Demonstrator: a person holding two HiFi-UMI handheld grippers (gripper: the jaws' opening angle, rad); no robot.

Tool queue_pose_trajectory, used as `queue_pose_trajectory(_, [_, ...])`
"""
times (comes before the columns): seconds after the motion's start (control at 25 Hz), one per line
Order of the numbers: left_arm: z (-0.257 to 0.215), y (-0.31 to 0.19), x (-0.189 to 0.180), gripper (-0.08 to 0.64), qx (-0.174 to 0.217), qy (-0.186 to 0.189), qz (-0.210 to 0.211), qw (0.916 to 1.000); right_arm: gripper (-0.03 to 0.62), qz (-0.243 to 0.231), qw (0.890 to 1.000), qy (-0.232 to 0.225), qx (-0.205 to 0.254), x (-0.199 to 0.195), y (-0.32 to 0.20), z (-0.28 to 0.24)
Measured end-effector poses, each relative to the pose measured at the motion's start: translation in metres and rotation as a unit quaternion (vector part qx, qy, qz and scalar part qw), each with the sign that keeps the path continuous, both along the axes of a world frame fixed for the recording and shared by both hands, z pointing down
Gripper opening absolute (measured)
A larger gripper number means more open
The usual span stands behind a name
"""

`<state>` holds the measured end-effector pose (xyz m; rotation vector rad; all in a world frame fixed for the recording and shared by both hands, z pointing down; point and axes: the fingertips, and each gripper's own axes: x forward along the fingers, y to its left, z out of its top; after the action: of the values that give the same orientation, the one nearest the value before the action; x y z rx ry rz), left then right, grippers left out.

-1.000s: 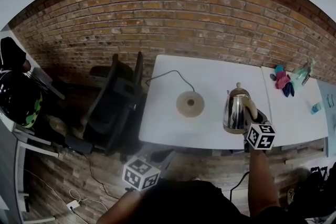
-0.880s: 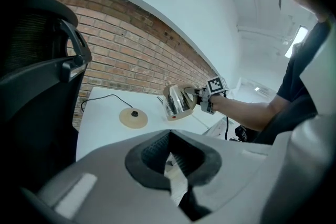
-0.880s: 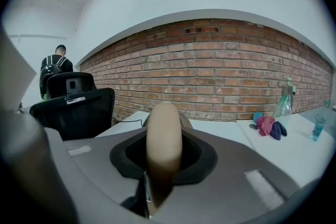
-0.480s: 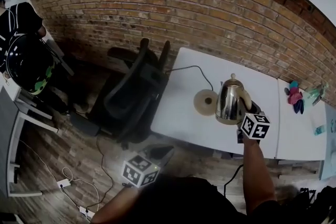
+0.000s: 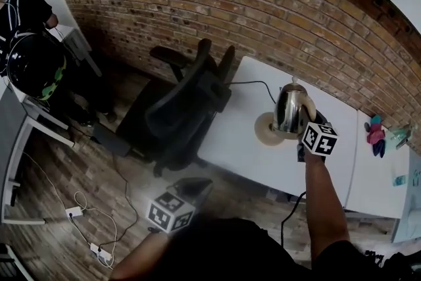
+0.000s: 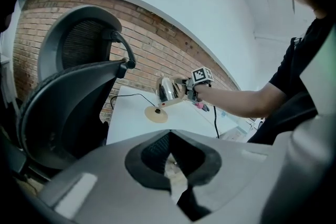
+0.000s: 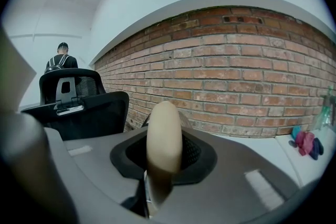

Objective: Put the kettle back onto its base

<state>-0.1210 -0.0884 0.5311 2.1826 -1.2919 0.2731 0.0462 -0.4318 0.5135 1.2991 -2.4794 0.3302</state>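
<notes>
From the head view, my right gripper (image 5: 310, 127) is clamped on the beige handle of the steel kettle (image 5: 290, 108), holding it upright over the white table (image 5: 237, 141). The round base (image 5: 264, 131) lies on the table just left of the kettle and partly under it in this view; I cannot tell from here whether they touch. A black cord (image 5: 253, 83) runs from the base towards the brick wall (image 5: 217, 3). A black office chair (image 5: 181, 108) stands at the table's left end. My left gripper (image 5: 194, 189) hangs low over the wooden floor (image 5: 59, 181), well apart from the table.

In the left gripper view, my left gripper (image 6: 170, 178) has its jaws together with nothing between them. Past the chair back (image 6: 68, 102) I see the kettle (image 6: 167, 90) tilted in the air, above the base (image 6: 156, 114) and to its right, clear of it.

In the right gripper view, my right gripper (image 7: 164, 162) has its jaws closed on the kettle's handle (image 7: 164, 136), which stands upright between them. Behind are the chair (image 7: 76, 105), the brick wall (image 7: 236, 86) and a person (image 7: 61, 60) with a backpack standing far off.
</notes>
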Motion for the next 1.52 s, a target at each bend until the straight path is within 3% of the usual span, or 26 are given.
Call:
queue_pose_trajectory(0.68, [0.0, 0.025, -0.032, 0.001, 0.005, -0.002, -0.062, 0.998, 0.095, 0.006, 1.0, 0.014, -0.007, -0.055, -0.035, 0.031])
queue_pose_trajectory(1.04, [0.0, 0.04, -0.042, 0.001, 0.01, -0.004, -0.072, 0.9973, 0.097, -0.002, 1.0, 0.027, 0.004, -0.057, -0.021, 0.037])
queue_pose_trajectory(1.52, [-0.005, 0.037, -0.042, 0.001, 0.033, 0.005, -0.06, 0.9976, 0.104, -0.012, 0.996, 0.082, -0.032, -0.053, -0.007, 0.039])
